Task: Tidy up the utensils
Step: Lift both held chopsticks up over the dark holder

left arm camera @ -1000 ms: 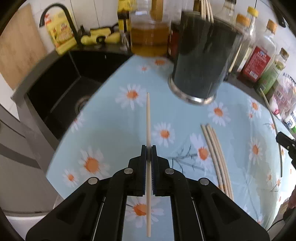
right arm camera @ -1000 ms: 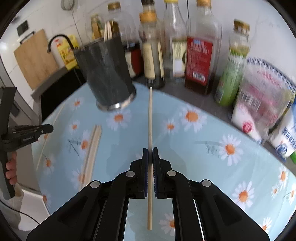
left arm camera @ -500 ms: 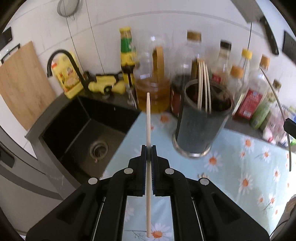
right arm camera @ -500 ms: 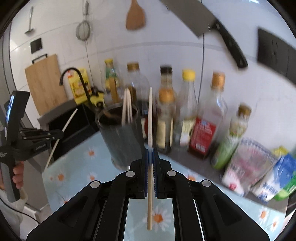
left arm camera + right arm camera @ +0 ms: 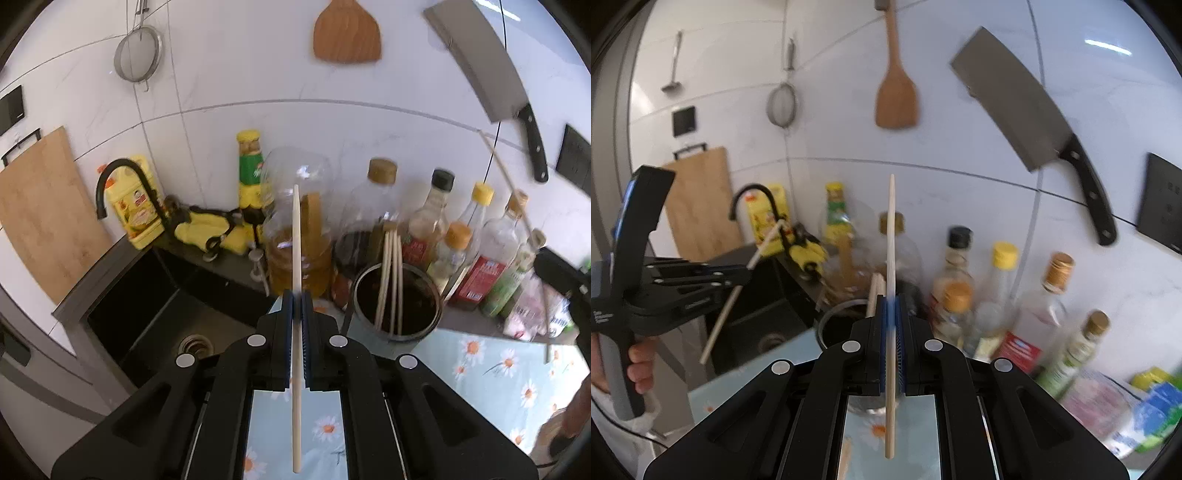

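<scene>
No label text is legible in either view: the yellow oil jug [image 5: 136,201] beside the tap [image 5: 122,184], the green-labelled bottle [image 5: 250,173] and the red-labelled bottle [image 5: 476,280] show printed panels only as blurred colour. The left gripper [image 5: 297,295] has its jaws closed on a pale chopstick [image 5: 296,258], which runs straight up the frame from below the jaws to a tip in front of a clear oil bottle [image 5: 295,229]. The right gripper [image 5: 894,301] likewise clamps a second chopstick [image 5: 892,236], its tip reaching up against the white wall tiles. The dark holder [image 5: 397,308] stands on the daisy-print cloth [image 5: 498,365] just right of the left gripper, with several chopsticks upright inside; in the right wrist view only part of its rim shows, the rest hidden behind the gripper body and blurred. The right wrist view alone shows the left gripper from the side, with a hand [image 5: 635,369] on its grip and its chopstick slanted. The left wrist view alone shows the sink [image 5: 166,317] and drain. A cleaver [image 5: 480,74], wooden spatula [image 5: 347,33] and strainer [image 5: 138,55] hang on the wall; the cutting board [image 5: 44,206] is cut off at the left edge.
</scene>
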`<state>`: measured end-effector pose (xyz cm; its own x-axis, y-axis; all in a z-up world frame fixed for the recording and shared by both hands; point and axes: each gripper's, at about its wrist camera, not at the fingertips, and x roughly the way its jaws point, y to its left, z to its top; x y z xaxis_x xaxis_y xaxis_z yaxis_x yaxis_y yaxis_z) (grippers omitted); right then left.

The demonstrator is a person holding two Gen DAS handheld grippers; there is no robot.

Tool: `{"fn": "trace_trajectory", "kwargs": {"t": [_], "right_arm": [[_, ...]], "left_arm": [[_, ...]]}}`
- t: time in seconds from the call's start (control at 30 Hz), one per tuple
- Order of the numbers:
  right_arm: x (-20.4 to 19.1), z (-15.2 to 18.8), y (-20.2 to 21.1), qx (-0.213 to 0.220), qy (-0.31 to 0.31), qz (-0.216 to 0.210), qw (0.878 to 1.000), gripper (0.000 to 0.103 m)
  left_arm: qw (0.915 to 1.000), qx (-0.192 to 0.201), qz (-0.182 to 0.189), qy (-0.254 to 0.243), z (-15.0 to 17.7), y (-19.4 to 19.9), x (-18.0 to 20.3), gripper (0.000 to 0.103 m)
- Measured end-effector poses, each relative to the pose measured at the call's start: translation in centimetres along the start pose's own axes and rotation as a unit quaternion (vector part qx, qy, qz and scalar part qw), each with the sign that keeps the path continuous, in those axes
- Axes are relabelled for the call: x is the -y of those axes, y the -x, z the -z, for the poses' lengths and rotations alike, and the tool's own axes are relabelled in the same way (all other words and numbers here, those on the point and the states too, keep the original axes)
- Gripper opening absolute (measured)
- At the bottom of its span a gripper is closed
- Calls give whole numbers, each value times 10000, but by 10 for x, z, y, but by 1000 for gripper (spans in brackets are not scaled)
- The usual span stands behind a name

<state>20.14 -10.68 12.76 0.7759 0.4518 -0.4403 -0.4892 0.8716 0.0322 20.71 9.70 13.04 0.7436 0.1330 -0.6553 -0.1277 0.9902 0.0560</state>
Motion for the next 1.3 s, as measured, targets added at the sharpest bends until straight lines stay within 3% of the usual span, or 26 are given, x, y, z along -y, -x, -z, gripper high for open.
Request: {"fn": "trace_trajectory", "kwargs": {"t": [0.13, 0.37, 0.53, 0.67, 0.87, 0.93, 1.07, 1.3], "right_arm": [[-1, -4, -7, 344, -23, -416, 9985, 5], [-1, -8, -20, 919, 109, -1077, 9899, 5], [5, -10, -35, 1223, 77, -1617, 9792, 5], [8, -7, -52, 1261, 6, -1779, 9759, 5], [17, 1, -82, 1352, -197, -1958, 9711, 5], [21, 4, -91, 1368, -267, -2063, 9685, 5], [29, 13, -107, 1322, -380, -2198, 9658, 5], [41, 31, -135, 1073, -592, -2249, 9666, 5]], "left_arm": [[9986, 270, 412, 202, -9, 6, -2, 5], [9860, 1003, 1189, 605, -18, 16, -5, 5], [9684, 1580, 1836, 591, -22, 7, -3, 5], [9559, 1876, 2179, 593, -22, -11, 2, 5], [9487, 1805, 2530, 578, -24, -50, 4, 5], [9490, 1835, 2495, 583, -23, -60, 4, 5], [9397, 1997, 2690, 688, -18, -78, 0, 5], [9396, 1877, 2797, 600, -10, -106, 9, 5]]}}
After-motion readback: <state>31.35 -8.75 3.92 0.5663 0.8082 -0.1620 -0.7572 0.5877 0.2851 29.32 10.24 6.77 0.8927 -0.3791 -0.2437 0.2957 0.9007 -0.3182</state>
